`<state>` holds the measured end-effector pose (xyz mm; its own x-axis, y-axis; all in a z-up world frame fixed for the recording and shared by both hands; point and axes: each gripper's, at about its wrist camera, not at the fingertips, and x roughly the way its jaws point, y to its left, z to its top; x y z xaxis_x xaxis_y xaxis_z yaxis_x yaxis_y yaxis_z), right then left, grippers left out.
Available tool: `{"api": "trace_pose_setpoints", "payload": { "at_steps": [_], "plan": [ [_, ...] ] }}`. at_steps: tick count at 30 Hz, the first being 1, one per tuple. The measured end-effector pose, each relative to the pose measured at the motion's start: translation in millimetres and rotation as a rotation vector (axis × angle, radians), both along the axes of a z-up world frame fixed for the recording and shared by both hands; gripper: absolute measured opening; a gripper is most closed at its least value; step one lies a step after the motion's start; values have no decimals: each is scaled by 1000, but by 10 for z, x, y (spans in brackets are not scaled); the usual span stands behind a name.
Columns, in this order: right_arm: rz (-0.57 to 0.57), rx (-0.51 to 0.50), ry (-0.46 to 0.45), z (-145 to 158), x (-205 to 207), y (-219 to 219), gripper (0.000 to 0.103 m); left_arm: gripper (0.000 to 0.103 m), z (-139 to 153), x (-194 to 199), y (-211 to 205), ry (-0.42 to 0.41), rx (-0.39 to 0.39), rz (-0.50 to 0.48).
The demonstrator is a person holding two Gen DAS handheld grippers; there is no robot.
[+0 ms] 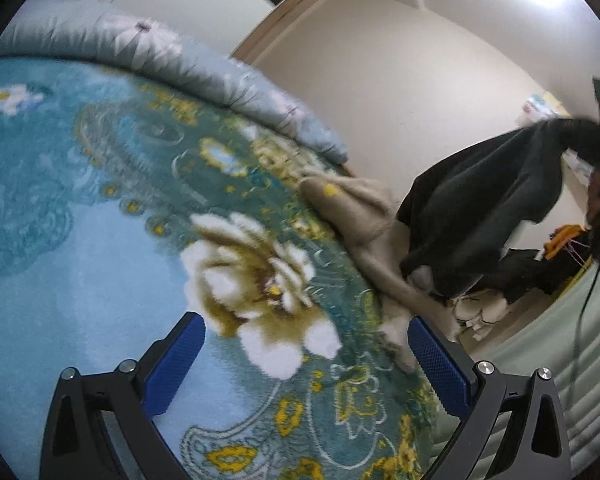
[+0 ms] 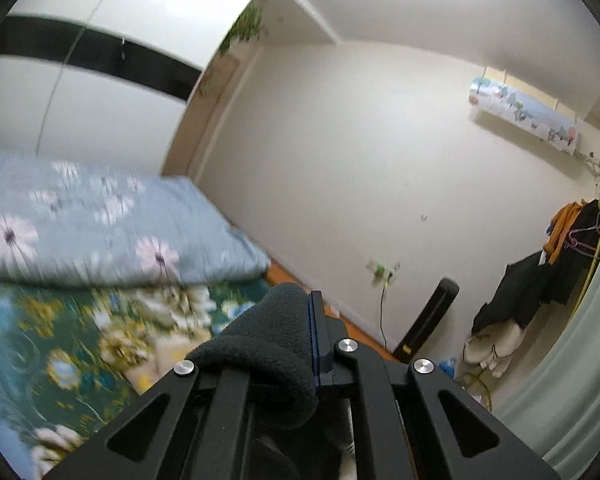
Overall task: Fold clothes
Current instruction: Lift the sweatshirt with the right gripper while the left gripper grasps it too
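A dark grey fleece garment (image 1: pixel 488 204) hangs in the air at the right of the left wrist view, above the bed's edge. My right gripper (image 2: pixel 306 340) is shut on a bunched fold of this garment (image 2: pixel 268 352), which hides its left finger. My left gripper (image 1: pixel 306 364) is open and empty, its blue pads (image 1: pixel 436 364) apart above the floral blanket (image 1: pixel 100 260). A beige garment (image 1: pixel 364 232) lies crumpled on the blanket near the bed's edge, under the hanging dark garment.
A folded blue quilt with white flowers (image 1: pixel 188 64) lies along the bed's far side, also in the right wrist view (image 2: pixel 100 232). Clothes hang on a rack (image 2: pixel 560 264) by the wall. A black heater (image 2: pixel 428 316) stands on the floor. A pale green curtain (image 1: pixel 540 356) is at right.
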<state>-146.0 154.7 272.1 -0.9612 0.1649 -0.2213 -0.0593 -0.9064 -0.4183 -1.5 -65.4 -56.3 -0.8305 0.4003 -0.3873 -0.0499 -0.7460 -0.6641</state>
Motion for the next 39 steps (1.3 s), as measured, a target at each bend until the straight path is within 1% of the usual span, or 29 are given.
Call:
{"api": "trace_pose_setpoints", "payload": {
  "at_steps": [2, 6, 8, 10, 13, 15, 17, 19, 21, 22, 24, 26, 29, 32, 35, 37, 39],
  "plan": [
    [21, -33, 38, 292, 202, 4, 5, 103, 139, 168, -96, 25, -23, 23],
    [80, -33, 131, 807, 647, -144, 5, 103, 417, 503, -288, 75, -69, 70],
    [129, -60, 173, 1031, 877, -254, 5, 103, 556, 671, -384, 100, -93, 93],
    [195, -85, 209, 1247, 1130, -413, 5, 103, 741, 910, -584, 126, -94, 137],
    [293, -102, 234, 1460, 1460, -666, 5, 103, 999, 1277, -799, 175, -128, 198],
    [383, -100, 238, 1558, 1701, -881, 5, 103, 1171, 1522, -940, 207, -152, 238],
    [481, -97, 224, 1599, 1920, -1112, 5, 103, 1326, 1863, -1067, 248, -193, 283],
    [573, -85, 192, 1579, 2069, -1372, 5, 103, 1417, 2232, -1199, 270, -223, 334],
    [651, -47, 141, 1433, 2120, -1689, 5, 103, 1434, 2564, -1331, 267, -264, 397],
    [684, -16, 105, 1303, 2107, -1867, 5, 103, 1429, 2736, -1402, 258, -292, 437],
    [751, 40, -4, 928, 2018, -2262, 5, 103, 1362, 2963, -1526, 218, -325, 486],
    [810, 94, -140, 437, 1876, -2681, 5, 103, 1286, 3141, -1630, 179, -346, 525],
    [894, 194, -293, -343, 1852, -3274, 5, 103, 1144, 3174, -1699, 122, -355, 531],
    [973, 240, -420, -958, 2006, -3691, 5, 103, 1017, 3046, -1667, 57, -381, 499],
    [1057, 210, -533, -1257, 2097, -3929, 5, 103, 963, 2874, -1591, 36, -402, 469],
    [1099, 206, -549, -1324, 2171, -4016, 5, 103, 909, 2712, -1534, 15, -413, 449],
    [1132, 203, -546, -1307, 2269, -3990, 5, 103, 854, 2585, -1462, -6, -411, 430]
  ]
}}
